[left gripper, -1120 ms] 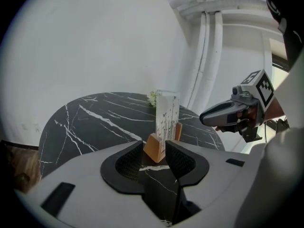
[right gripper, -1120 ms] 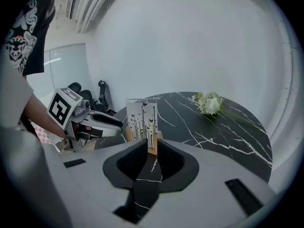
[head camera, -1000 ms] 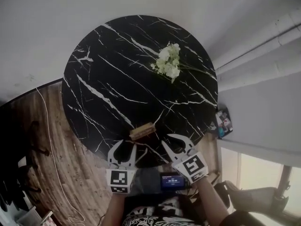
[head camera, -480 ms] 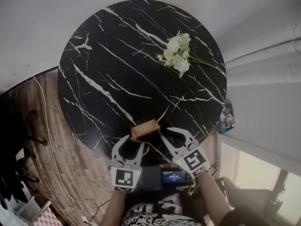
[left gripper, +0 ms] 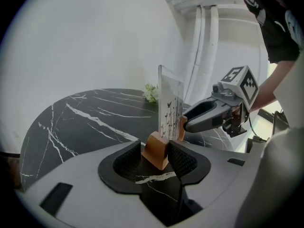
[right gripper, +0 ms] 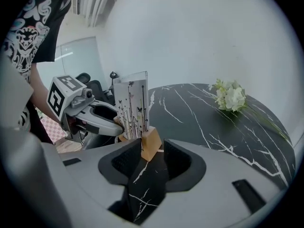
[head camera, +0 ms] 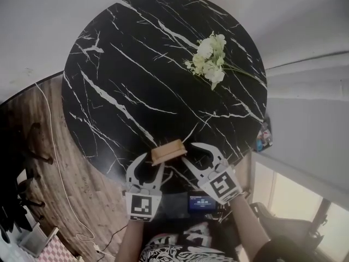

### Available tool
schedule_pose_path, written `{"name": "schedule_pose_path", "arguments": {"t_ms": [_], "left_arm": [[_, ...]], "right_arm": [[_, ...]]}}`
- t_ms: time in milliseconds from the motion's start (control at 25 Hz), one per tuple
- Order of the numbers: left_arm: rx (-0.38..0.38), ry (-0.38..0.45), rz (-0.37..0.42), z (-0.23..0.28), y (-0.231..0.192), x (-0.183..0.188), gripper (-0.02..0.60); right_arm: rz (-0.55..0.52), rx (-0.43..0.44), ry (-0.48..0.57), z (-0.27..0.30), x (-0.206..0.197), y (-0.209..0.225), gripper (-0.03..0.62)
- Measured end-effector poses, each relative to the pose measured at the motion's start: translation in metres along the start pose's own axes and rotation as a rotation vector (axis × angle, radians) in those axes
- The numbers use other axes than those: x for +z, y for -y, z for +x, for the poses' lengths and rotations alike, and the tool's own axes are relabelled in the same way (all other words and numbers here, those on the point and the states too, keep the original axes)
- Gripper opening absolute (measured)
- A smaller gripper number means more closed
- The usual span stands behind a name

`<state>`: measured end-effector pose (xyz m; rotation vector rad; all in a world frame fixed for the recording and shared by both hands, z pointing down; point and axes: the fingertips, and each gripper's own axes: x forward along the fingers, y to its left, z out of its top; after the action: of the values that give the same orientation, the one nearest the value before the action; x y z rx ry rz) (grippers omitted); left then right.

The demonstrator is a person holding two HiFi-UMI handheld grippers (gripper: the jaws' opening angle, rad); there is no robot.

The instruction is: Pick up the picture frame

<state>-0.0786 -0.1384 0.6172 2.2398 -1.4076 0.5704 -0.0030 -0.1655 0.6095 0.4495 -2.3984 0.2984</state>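
Note:
The picture frame stands upright on a wooden base near the front edge of the round black marble table. In the left gripper view its clear pane shows a print of thin stems and butterflies. My left gripper is open, and the left end of the wooden base sits between its fingertips. My right gripper is at the other end; its jaws are opening with the base's right end between them, and a gap shows beside the block. Each gripper shows in the other's view across the frame.
A bunch of white flowers lies at the table's far right. The table stands against a white wall on a wooden floor, where a thin cable runs at the left. White pipes rise behind the table. A small screen sits at the person's waist.
The right gripper's jaws have spread apart. Both grippers have crept forward so their tips now flank the frame's wooden base. The frame itself has not moved on the table.

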Motion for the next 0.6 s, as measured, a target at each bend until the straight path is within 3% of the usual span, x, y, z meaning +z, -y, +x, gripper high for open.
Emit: {"name": "schedule_pose_path", "arguments": {"t_ms": [360,600], "left_arm": [[0.012,-0.007,0.06,0.003,-0.01,0.006,0.175],[0.025,0.008,0.076,0.006,-0.017,0.011,0.173]], "right_arm": [[-0.17,0.018,-0.056,0.012,-0.002,-0.006,0.129],[-0.193,0.025,-0.018,0.024,0.007,-0.003,0.169]]}}
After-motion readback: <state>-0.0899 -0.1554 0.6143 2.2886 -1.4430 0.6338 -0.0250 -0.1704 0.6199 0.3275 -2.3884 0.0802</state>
